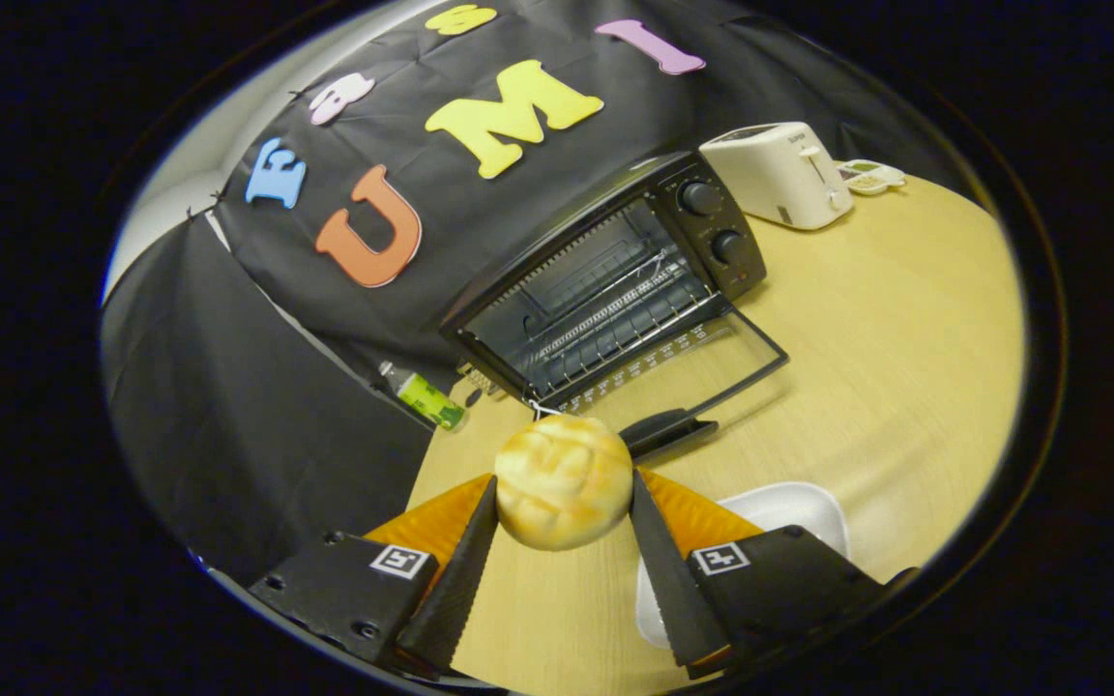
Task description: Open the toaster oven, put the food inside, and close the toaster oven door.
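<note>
A round golden bread bun [564,480] sits between my two fingers, and my gripper [564,493] is shut on it, holding it above the wooden table [866,348]. Beyond the fingers stands the black toaster oven [605,280] with its glass door [702,362] folded down flat onto the table. The wire rack [615,309] inside is bare. Two knobs [702,198] sit on the oven's right panel. The door's handle [665,428] lies just ahead of the bun.
A white plate [789,512] lies on the table under my right finger. A white pop-up toaster [777,174] stands right of the oven, with a small dish [871,177] behind it. A green bottle [426,396] lies left of the oven by the wall.
</note>
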### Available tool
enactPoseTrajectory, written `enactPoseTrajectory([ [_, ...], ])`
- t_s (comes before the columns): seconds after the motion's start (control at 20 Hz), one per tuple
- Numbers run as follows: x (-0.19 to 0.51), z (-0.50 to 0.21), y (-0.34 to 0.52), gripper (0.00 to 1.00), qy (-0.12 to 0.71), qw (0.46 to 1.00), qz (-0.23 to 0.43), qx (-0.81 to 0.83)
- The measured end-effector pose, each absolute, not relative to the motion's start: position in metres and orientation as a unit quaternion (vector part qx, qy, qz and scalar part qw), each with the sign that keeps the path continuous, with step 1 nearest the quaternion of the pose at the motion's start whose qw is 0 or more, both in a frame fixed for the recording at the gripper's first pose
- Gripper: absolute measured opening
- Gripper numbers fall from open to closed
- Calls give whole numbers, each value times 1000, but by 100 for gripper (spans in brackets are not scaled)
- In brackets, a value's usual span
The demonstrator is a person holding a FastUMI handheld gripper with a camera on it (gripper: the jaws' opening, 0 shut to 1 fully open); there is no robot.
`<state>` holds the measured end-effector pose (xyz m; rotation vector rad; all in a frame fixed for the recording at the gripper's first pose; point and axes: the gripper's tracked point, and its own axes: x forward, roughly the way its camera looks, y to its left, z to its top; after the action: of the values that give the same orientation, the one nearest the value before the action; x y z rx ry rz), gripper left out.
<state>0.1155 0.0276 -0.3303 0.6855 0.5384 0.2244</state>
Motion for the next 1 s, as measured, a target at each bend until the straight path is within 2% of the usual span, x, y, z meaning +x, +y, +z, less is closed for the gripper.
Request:
enactPoseTrajectory([
  [0.45,222,-310,28,84,202,874,108,429],
  [1.0,323,-325,19,85,198,915,51,348],
])
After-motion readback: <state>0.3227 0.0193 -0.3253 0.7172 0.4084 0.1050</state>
